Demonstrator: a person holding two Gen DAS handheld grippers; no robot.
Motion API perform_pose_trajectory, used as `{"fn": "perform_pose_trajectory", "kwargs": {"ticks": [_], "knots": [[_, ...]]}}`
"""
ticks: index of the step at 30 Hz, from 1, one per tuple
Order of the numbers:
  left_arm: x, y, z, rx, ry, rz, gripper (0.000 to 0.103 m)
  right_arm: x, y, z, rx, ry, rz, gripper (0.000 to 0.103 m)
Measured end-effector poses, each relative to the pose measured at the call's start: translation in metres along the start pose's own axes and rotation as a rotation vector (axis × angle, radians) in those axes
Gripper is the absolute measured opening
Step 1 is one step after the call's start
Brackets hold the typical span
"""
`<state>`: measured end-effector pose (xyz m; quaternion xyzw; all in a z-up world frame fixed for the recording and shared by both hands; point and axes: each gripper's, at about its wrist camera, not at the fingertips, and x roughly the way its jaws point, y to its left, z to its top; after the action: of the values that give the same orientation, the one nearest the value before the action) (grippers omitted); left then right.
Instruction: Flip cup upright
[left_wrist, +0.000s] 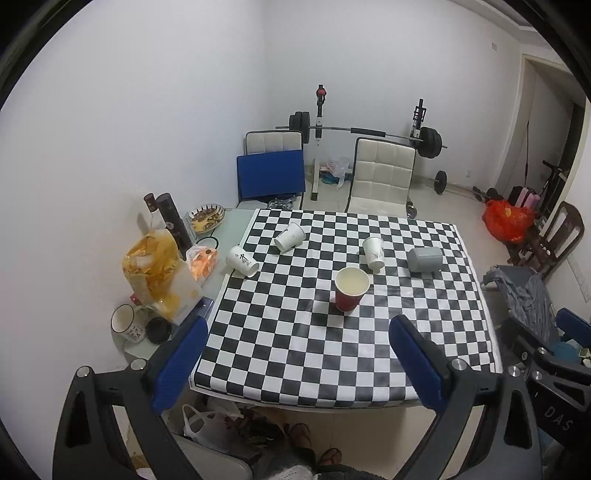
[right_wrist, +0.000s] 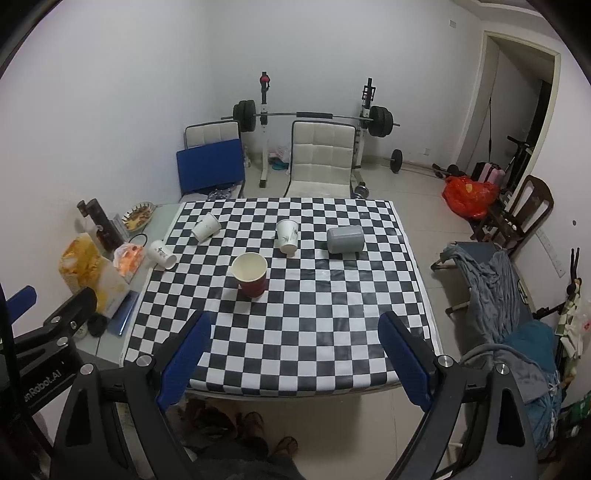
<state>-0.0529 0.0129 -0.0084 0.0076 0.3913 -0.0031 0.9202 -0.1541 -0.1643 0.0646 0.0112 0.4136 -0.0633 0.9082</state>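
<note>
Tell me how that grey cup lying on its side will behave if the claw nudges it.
The grey cup lies on its side on the checkered cloth, so it would probably roll. Its walls look thicker than the paper cups', so it is likely stiffer and heavier. Its smooth, rounded side may slip between the pads.

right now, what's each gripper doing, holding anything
Left gripper: open, holding nothing, above the near edge of the table.
Right gripper: open, holding nothing.
</note>
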Motion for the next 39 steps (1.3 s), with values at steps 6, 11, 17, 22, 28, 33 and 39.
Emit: {"fn": "perform_pose_trajectory", "kwargs": {"ticks": [6, 11, 17, 22, 28, 33, 39], "knots": [[-0.009, 0.006, -0.003, -0.006, -0.012, 0.011, 0.100, -0.011, 0.007, -0.002, -0.008, -0.010, 0.001, 0.093], [-0.011, 0.009, -0.004, -0.009, -0.009, 0.011, 0.100, -0.012, 0.012, -0.004, -0.006, 0.001, 0.011, 0.093], [-0.014, 0.011, -0.005, -0.013, -0.019, 0.017, 0.100, -0.013, 0.016, -0.004, -0.008, -0.004, 0.011, 0.093], [-0.017, 0.012, -0.005, -0.011, -0.022, 0.021, 0.100, -0.010, 0.018, -0.003, -0.003, -0.003, 0.006, 0.093], [-0.019, 0.008, -0.003, -0.006, -0.026, 0.021, 0.100, -0.005, 0.015, -0.002, 0.017, -0.002, 0.000, 0.093], [-0.018, 0.006, -0.002, -0.004, -0.026, 0.019, 0.100, -0.003, 0.012, 0.001, 0.019, -0.005, 0.000, 0.093], [-0.018, 0.005, 0.000, -0.005, -0.028, 0.021, 0.100, -0.002, 0.012, 0.005, 0.023, -0.007, -0.001, 0.093]]}}
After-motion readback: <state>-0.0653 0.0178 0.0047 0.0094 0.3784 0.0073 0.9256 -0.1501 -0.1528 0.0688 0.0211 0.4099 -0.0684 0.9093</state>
